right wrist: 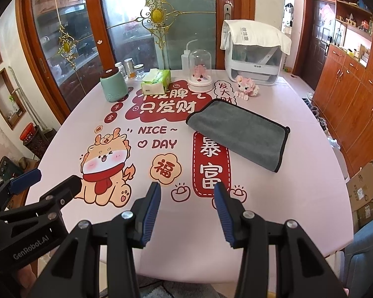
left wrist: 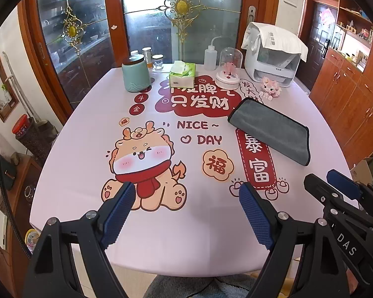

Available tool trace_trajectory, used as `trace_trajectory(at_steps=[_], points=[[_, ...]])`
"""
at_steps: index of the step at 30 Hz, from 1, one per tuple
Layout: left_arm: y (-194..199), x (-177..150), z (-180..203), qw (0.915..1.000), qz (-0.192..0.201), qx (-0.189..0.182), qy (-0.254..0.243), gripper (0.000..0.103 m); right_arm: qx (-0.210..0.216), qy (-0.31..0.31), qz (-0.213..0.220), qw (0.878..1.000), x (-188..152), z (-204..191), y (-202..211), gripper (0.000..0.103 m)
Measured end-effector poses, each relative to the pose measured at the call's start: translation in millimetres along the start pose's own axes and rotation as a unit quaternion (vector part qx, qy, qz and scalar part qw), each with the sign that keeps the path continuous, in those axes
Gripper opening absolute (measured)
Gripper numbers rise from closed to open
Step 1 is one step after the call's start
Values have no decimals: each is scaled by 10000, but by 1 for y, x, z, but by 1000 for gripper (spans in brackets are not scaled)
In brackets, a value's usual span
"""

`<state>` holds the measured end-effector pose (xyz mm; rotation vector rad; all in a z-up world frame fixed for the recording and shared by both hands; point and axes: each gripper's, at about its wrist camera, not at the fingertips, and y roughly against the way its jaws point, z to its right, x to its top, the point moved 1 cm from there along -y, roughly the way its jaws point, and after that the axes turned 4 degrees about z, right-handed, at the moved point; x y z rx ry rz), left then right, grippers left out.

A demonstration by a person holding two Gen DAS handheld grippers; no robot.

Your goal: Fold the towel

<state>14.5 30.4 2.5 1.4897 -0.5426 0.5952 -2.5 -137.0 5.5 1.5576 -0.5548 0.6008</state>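
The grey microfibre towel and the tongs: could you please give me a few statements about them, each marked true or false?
1. The grey microfibre towel with black edging lies already folded on the pink printed tablecloth. True.
2. The left tongs grip the towel. False: they are open, holding nothing.
3. The right tongs are open. True.
4. The mint-green ceramic canister stands on the towel. False: it stands apart, at the far left.

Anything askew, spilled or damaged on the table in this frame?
Nothing spilled or damaged. The grey towel lies flat but skewed to the table edge, one near corner slightly overhanging its fold. Both grippers, left and right, are open, clear of it.
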Motion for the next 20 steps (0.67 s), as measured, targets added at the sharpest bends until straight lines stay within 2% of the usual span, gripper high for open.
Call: trace_trajectory(at_steps=[20], points=[[-2,-3,-1,10000,-63,-30,-52,84,-27,-45,-53,10000,-6,-4,-6,45]])
